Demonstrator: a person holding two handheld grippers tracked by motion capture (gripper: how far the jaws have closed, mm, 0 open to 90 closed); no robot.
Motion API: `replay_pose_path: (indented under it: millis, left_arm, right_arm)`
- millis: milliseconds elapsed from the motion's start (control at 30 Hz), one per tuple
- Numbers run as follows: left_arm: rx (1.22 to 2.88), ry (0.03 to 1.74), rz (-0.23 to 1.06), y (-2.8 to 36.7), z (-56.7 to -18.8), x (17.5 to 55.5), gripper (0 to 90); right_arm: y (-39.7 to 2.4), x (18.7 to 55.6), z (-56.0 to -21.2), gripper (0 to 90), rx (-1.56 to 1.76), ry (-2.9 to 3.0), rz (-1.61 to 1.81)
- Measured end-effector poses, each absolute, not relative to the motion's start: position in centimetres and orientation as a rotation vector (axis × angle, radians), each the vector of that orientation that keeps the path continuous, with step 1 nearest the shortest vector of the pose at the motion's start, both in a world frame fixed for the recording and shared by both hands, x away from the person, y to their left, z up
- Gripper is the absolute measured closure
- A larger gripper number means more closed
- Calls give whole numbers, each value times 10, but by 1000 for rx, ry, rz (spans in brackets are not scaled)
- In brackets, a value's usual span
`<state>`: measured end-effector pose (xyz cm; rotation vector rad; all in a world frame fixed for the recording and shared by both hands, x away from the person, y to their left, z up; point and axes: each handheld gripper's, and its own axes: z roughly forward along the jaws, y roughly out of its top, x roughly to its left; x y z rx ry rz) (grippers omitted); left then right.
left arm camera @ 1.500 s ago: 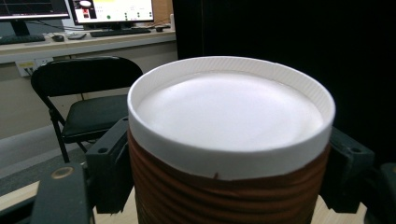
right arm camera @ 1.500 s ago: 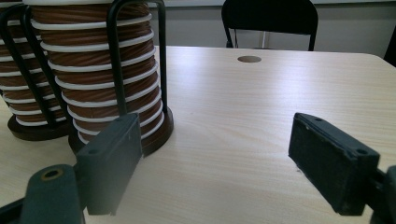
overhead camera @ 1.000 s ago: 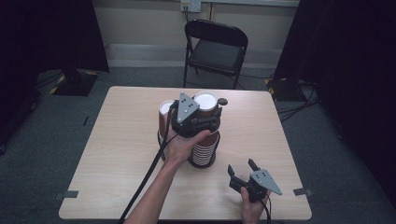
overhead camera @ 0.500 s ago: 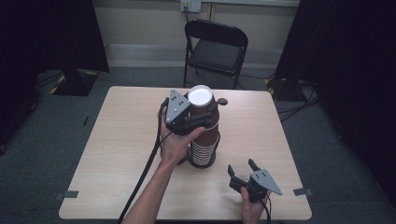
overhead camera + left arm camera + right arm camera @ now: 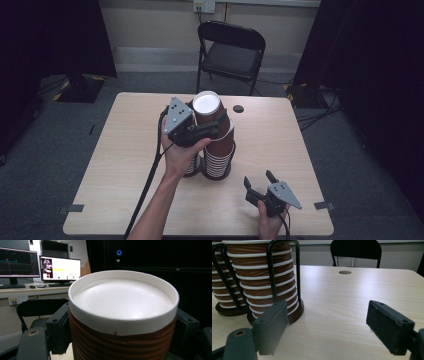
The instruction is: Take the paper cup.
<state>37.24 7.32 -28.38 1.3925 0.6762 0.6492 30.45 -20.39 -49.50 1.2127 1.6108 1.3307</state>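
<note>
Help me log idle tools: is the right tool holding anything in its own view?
No. The right tool has its jaws spread wide over bare table, with nothing between them.

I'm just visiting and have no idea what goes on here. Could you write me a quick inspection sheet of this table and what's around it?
Surface: pale wooden table, round hole near the far edge.
Job's things: two stacks of brown paper cups in black wire holders; one cup lifted above the stack.
Clutter: nothing seen.
Grippers: left gripper has its jaws shut on the cup; right gripper rests near the table's front edge, jaws open, holding nothing.
Cables: black cable trails from the left gripper; more cables on the floor.
Surroundings: black folding chair behind the table, grey carpet, dark curtains, computer screens.
</note>
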Motion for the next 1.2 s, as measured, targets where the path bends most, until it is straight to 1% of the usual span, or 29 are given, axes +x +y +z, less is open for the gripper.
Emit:
replay_pose_path:
  millis: [100, 200, 500, 533, 767, 900, 1033, 1067, 1100, 1133, 1200]
  left_arm:
    - [1394, 675, 647, 75, -284, 369, 208]
    - [1395, 652, 671, 79, -284, 360, 208]
    - [1391, 659, 658, 90, -283, 348, 209]
    - [1391, 660, 634, 93, -283, 346, 208]
    - [1421, 672, 620, 99, -291, 338, 209]
    - [1422, 685, 578, 104, -297, 332, 209]
    - [1427, 694, 587, 106, -302, 328, 209]
    - [1422, 691, 548, 109, -306, 326, 209]
    - [1422, 691, 548, 109, -306, 326, 209]
    - [1417, 697, 518, 110, -309, 325, 209]
    - [1434, 711, 527, 113, -315, 323, 208]
  right_arm:
    - [-204, 304, -495, 168, 1213, 1610, 1331]
    - [-204, 304, -495, 167, 1213, 1610, 1331]
    - [-204, 305, -495, 168, 1213, 1611, 1328]
    - [-204, 305, -495, 167, 1213, 1613, 1329]
    - [-204, 305, -495, 167, 1213, 1617, 1329]
    - [-204, 305, -495, 167, 1214, 1618, 1327]
    - [-203, 305, -495, 167, 1213, 1619, 1325]
    - [-203, 304, -495, 167, 1214, 1616, 1326]
    - [-203, 304, -495, 168, 1213, 1616, 1328]
    - [-203, 304, -495, 168, 1211, 1616, 1329]
    - [-203, 304, -495, 167, 1209, 1620, 1328]
